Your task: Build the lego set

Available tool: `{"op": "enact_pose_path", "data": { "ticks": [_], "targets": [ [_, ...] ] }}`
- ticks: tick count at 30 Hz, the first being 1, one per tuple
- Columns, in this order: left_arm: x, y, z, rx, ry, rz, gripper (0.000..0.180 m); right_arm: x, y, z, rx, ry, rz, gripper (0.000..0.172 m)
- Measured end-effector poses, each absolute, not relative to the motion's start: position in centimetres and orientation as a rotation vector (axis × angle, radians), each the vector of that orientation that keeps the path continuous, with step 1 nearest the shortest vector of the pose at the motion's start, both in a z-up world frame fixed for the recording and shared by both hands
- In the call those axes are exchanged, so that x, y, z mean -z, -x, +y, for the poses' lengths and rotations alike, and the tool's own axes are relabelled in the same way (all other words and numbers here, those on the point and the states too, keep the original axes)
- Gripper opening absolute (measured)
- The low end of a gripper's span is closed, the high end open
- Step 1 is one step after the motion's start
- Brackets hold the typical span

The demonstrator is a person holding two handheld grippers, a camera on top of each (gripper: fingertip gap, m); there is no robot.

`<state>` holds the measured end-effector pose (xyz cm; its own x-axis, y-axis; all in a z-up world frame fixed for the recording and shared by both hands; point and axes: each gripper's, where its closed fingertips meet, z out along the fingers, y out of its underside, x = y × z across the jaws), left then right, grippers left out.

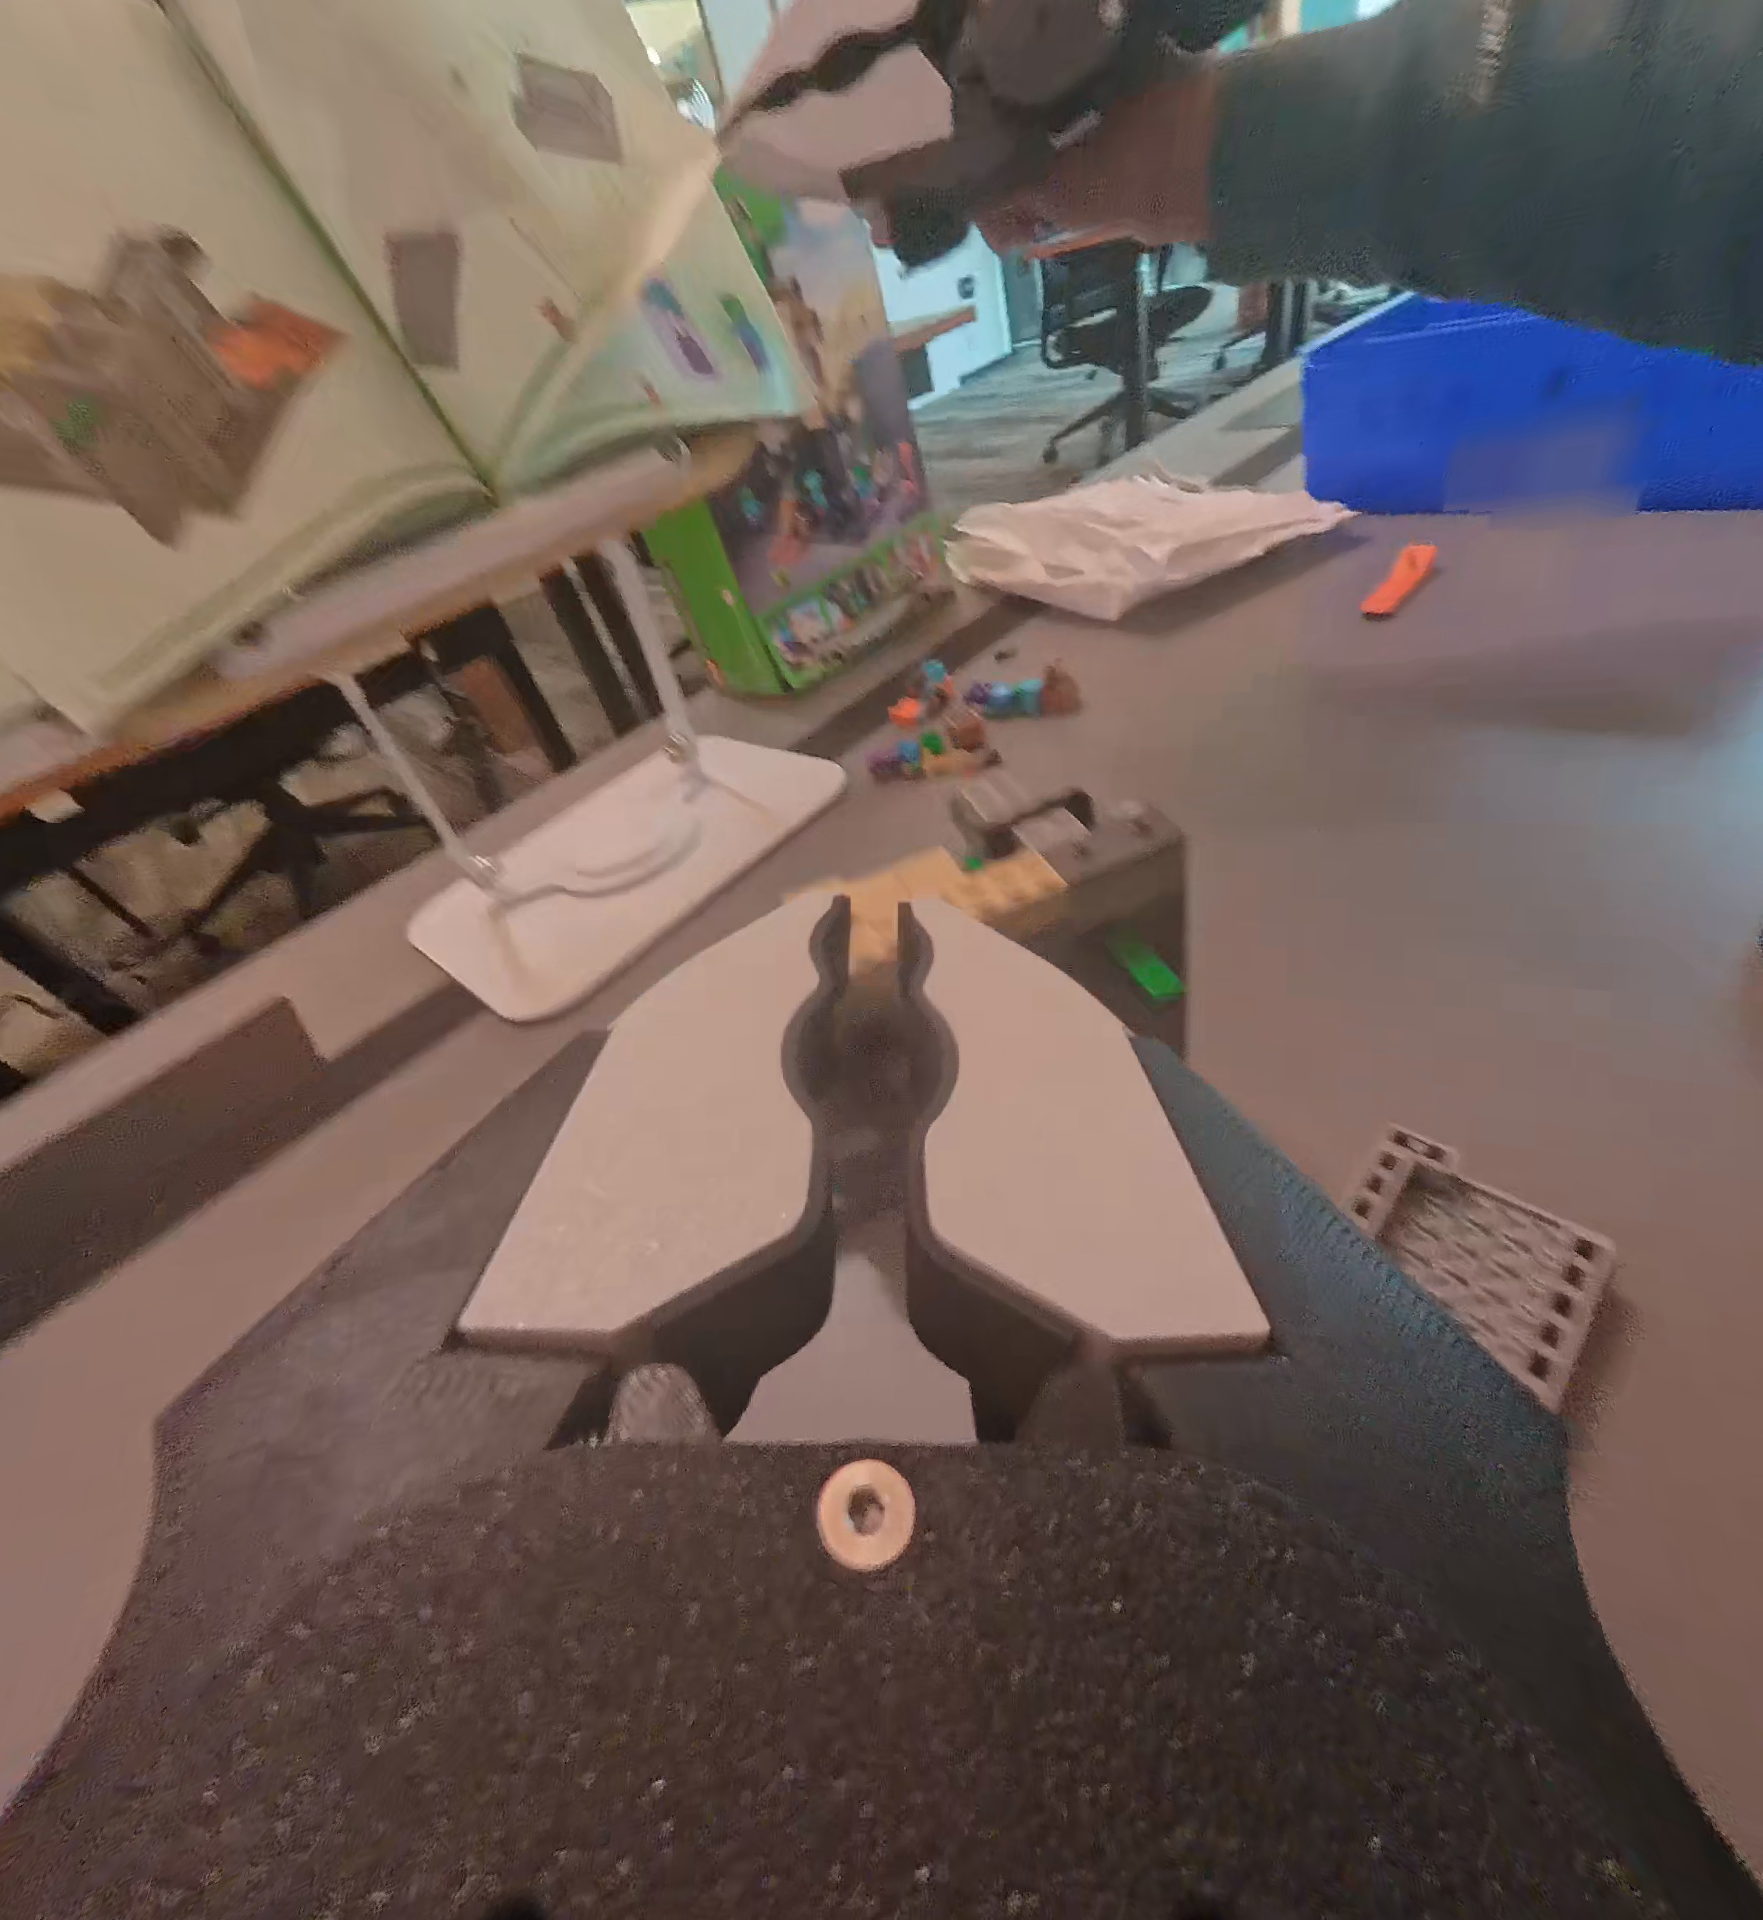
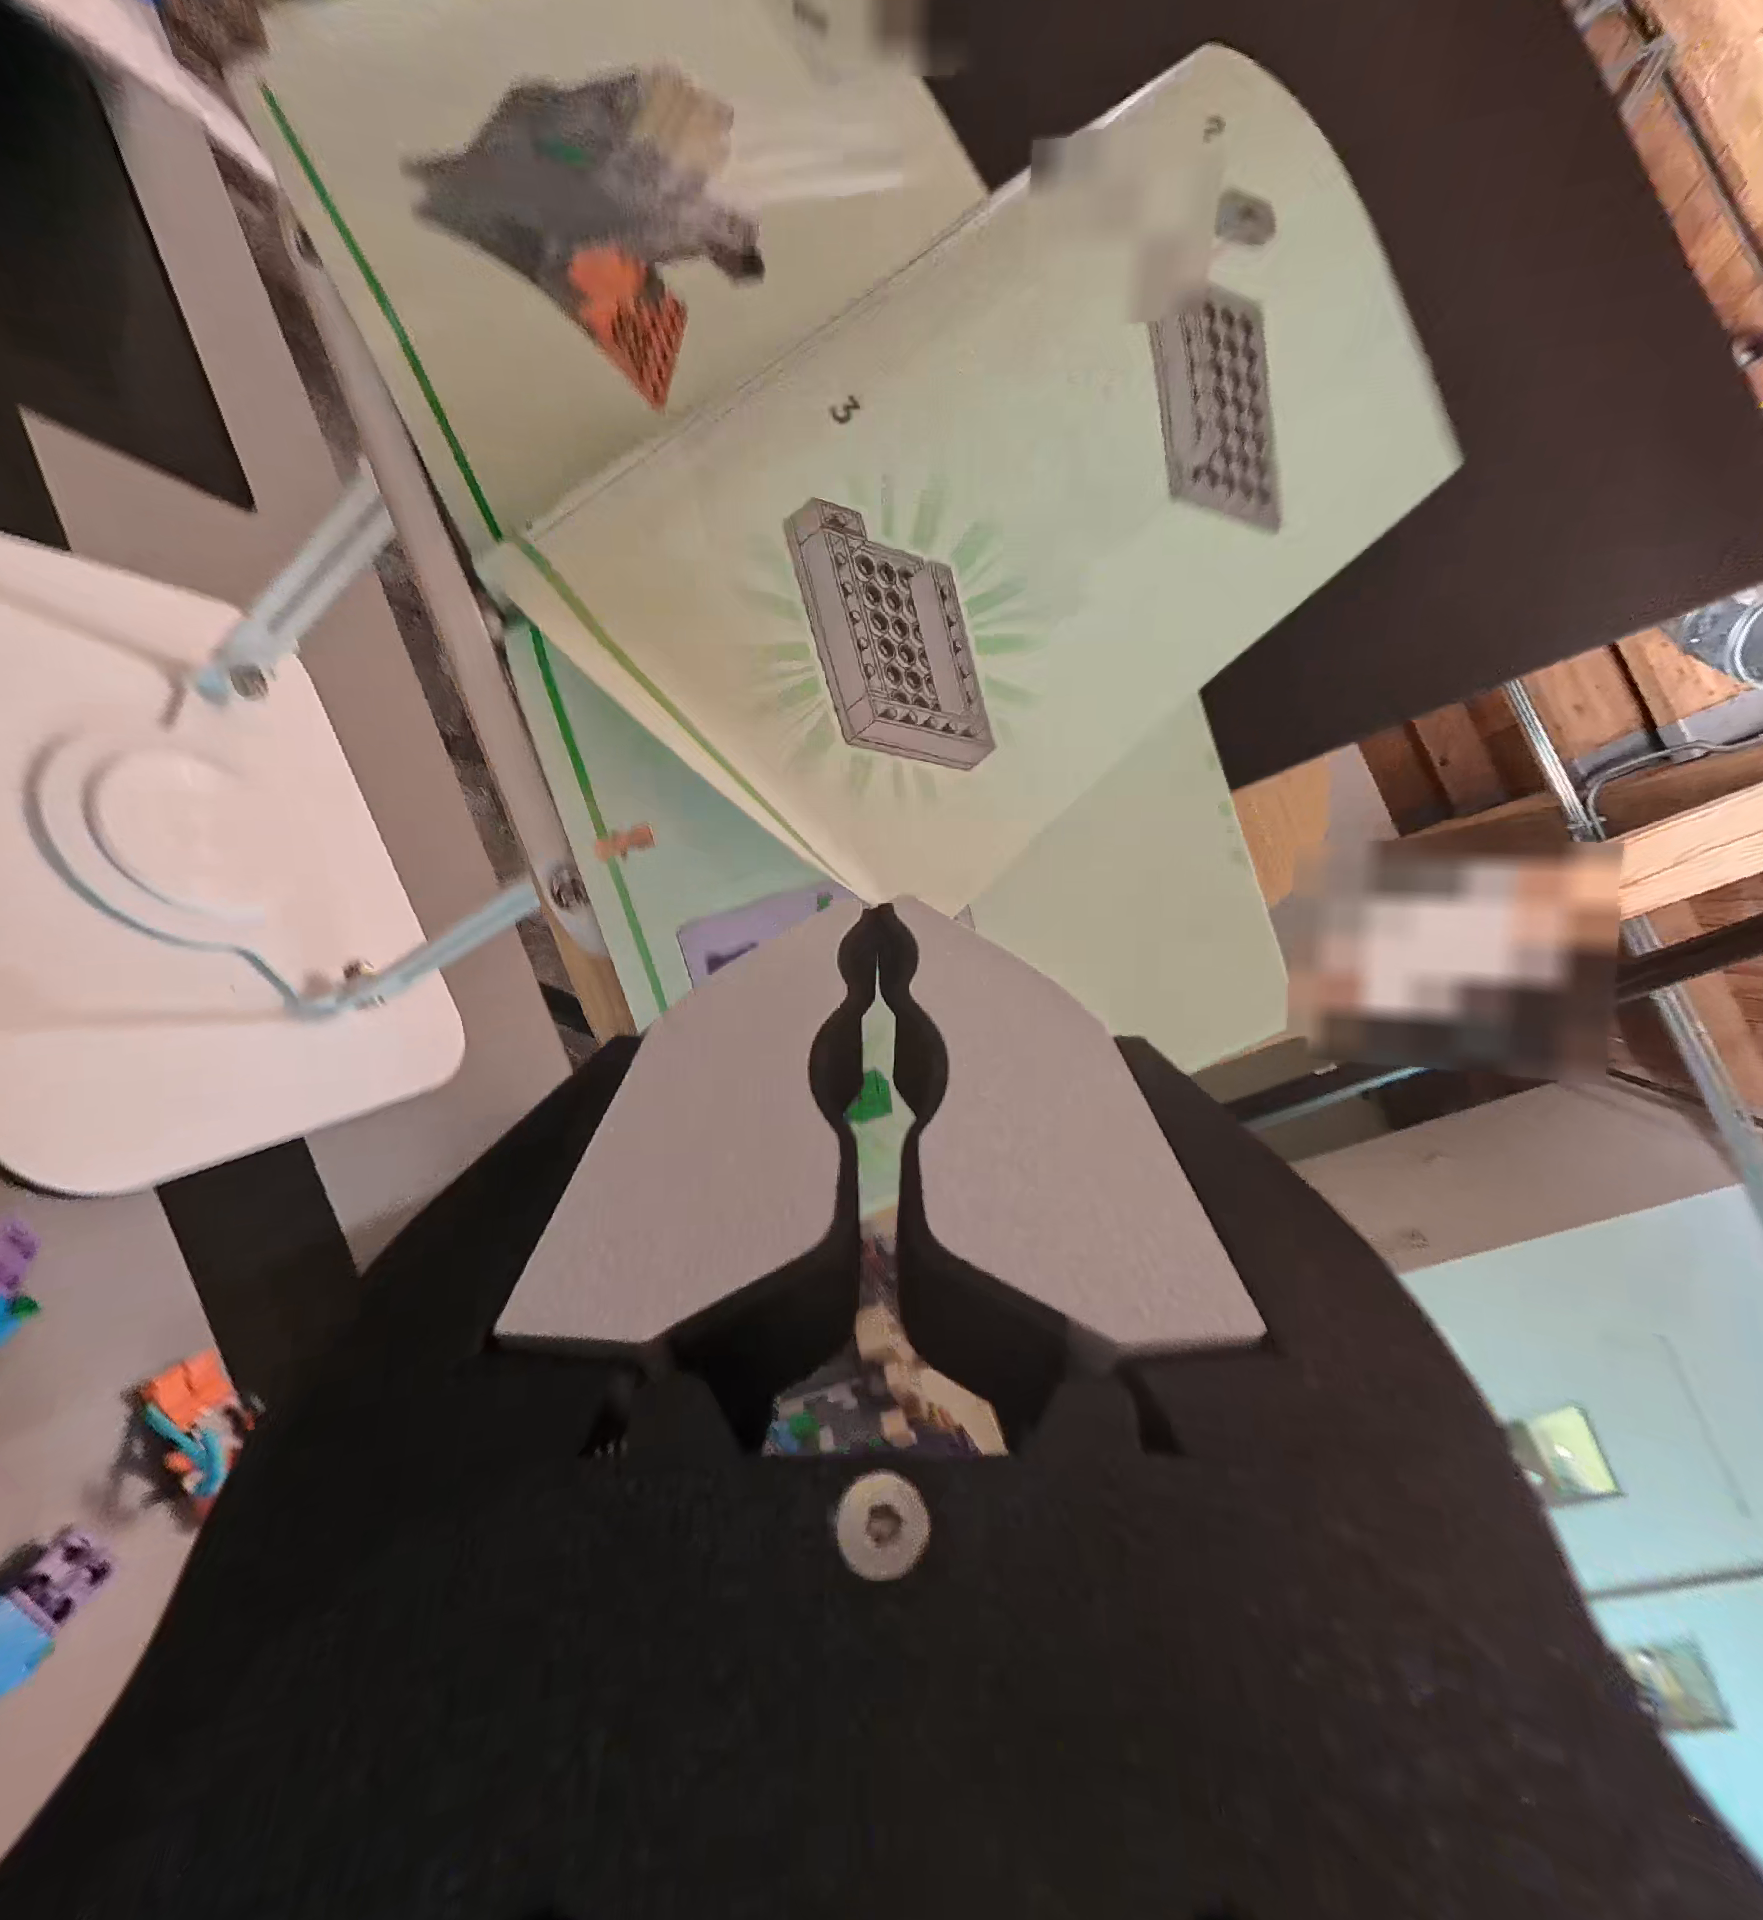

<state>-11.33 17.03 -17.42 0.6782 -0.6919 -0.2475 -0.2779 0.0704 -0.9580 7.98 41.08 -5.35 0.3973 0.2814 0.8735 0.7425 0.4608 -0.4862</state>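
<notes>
My right gripper [image 2: 882, 914] is shut on the lower corner of a pale green page [image 2: 960, 582] of an open instruction booklet and holds that page lifted and curled. The booklet [image 1: 233, 312] rests on a white stand [image 1: 638, 862]. In the left wrist view the right gripper [image 1: 856, 135] is at the top, at the page's edge, held by a hand in a dark sleeve. My left gripper [image 1: 872, 920] is low over the grey table, jaws a little apart with nothing between them. Just beyond its tips stands a tan and grey brick build [image 1: 1053, 862].
A grey plate [image 1: 1479, 1262] lies to the right of my left gripper, with a green brick [image 1: 1147, 966] by the build. Small colourful pieces [image 1: 970, 717] lie ahead, and farther off a toy box [image 1: 815, 540], a white bag [image 1: 1137, 540], an orange tool [image 1: 1396, 582] and a blue bin [image 1: 1563, 416]. My hands' fingertips stand some 35 cm from each other.
</notes>
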Motion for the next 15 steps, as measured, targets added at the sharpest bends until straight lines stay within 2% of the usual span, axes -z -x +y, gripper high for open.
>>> {"op": "enact_pose_path", "data": {
  "ticks": [7,11,15],
  "targets": [
    [9.0,8.9,23.7,0.187,1.385,0.886,0.041,3.6,-3.1,38.2,0.163,1.082,-1.144,0.0],
    [5.8,6.9,28.6,-0.113,1.24,0.912,0.049,3.2,-0.3,36.8,0.088,1.054,-1.138,0.0],
    [5.9,5.7,33.1,-0.323,1.145,0.9,0.05,2.8,1.9,35.9,0.082,1.02,-1.144,0.0]
  ]
}}
